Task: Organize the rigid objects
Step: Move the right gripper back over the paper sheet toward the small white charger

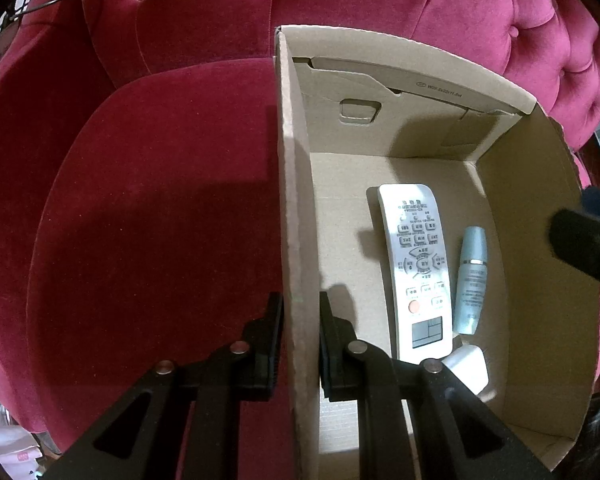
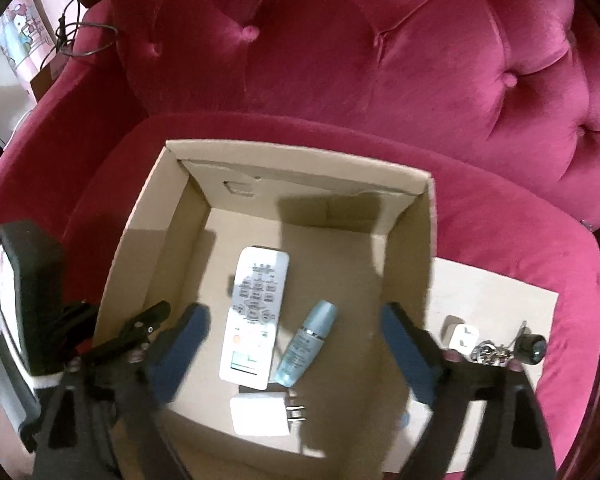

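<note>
While left tool (image 1: 300, 344) clamps box (image 1: 296, 200) wall, print reads "W29.5x22x11.8"

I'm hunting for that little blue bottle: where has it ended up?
The pale blue bottle lies on the floor of the cardboard box, just right of the white remote control, with the white plug adapter below it in the right wrist view.

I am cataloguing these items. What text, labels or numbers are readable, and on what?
"W29.5x22x11.5H", roughly: printed on the brown cardboard box, on its inner far flap; digits uncertain.
White remote control: button labels and heading too small to read.
Pale blue cosmetic bottle: print blurred, unreadable.
White plug adapter: no text visible.
</note>
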`<state>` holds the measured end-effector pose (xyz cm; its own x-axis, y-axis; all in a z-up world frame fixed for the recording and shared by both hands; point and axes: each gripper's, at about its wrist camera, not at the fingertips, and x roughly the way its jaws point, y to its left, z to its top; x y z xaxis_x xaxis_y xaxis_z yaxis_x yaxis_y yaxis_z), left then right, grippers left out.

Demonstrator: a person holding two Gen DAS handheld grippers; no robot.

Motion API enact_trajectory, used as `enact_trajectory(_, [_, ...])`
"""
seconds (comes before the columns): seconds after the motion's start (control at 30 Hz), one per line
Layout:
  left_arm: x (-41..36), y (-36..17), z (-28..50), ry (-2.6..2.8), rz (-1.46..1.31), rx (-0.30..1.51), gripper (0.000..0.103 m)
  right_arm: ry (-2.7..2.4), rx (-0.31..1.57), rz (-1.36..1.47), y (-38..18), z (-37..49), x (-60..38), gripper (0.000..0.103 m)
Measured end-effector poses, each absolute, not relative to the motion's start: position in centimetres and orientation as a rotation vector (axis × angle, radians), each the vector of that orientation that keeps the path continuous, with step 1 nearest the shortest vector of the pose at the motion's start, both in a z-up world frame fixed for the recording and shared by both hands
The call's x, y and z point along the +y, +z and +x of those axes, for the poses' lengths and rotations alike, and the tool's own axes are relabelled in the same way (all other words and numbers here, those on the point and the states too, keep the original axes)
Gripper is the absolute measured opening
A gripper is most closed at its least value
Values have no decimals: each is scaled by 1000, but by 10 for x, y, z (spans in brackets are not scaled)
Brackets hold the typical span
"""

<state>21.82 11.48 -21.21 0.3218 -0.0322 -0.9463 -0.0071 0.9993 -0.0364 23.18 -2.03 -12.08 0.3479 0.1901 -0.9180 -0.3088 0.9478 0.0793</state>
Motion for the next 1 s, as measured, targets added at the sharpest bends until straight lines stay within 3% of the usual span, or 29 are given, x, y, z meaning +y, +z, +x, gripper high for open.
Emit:
enact_trajectory(0.07, [116,-211,218,-16,-35,1243,17,312,1156,-115,-116,231,-27,102])
enact_trajectory(0.47, [116,-211,218,-16,-32,1244,17,215,1139,-97,-104,230,-84,103])
enact_trajectory(1.0, [118,-211,217,-16,-42,1244,17,133,1142,-83,-132,228,-145,103])
